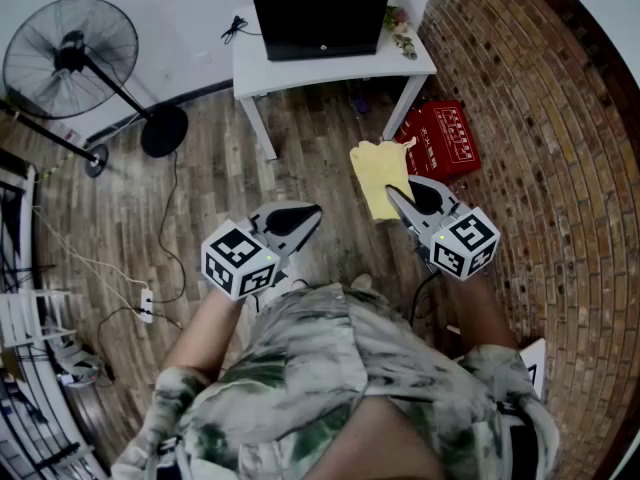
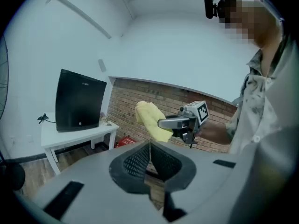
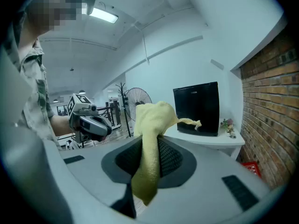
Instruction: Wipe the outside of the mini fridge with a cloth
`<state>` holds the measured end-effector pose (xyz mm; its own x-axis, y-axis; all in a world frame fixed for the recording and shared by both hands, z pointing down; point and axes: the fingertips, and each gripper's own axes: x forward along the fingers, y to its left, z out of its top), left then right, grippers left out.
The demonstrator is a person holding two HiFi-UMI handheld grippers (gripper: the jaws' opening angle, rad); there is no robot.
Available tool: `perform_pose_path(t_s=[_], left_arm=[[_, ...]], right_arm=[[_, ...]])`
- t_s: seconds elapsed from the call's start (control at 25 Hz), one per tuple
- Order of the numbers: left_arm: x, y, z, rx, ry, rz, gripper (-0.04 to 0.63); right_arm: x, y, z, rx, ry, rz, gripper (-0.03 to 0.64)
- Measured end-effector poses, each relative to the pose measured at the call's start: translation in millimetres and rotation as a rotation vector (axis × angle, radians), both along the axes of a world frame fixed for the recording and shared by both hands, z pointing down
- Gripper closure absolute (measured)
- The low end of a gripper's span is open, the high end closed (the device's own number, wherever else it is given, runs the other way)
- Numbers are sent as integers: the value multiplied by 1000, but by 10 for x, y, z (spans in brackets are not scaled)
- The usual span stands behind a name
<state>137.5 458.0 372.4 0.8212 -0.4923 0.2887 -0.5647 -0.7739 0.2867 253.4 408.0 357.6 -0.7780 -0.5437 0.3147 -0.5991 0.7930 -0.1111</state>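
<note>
White table (image 1: 252,66) on plank floor (image 1: 225,193), black mini fridge (image 1: 318,10) and small flower sprig (image 1: 402,34) on tabletop, standing fan (image 1: 72,56), red box (image 1: 442,138), power strip (image 1: 146,306) on floor

I see a wood-plank floor (image 1: 210,198) below, with a brick wall (image 1: 560,118) on the right and a plain white wall (image 2: 177,45) ahead. A white table (image 1: 330,76) stands by that wall, with a red box (image 1: 445,138) near its leg. A black standing fan (image 1: 70,58) sits to the left, and a tube light (image 3: 103,15) glows overhead.
</note>
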Motion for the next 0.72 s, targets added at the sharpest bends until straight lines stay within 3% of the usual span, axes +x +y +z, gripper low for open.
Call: perform_pose_path(t_s=[0.44,0.72], left_arm=[[-365,-78,-29,8,22,54,566],[-219,-585,-276,34,33,137,565]], right_arm=[[-475,-207,-70,-5,24,-1,526],[-575,-947,-324,-13,45,-81,522]])
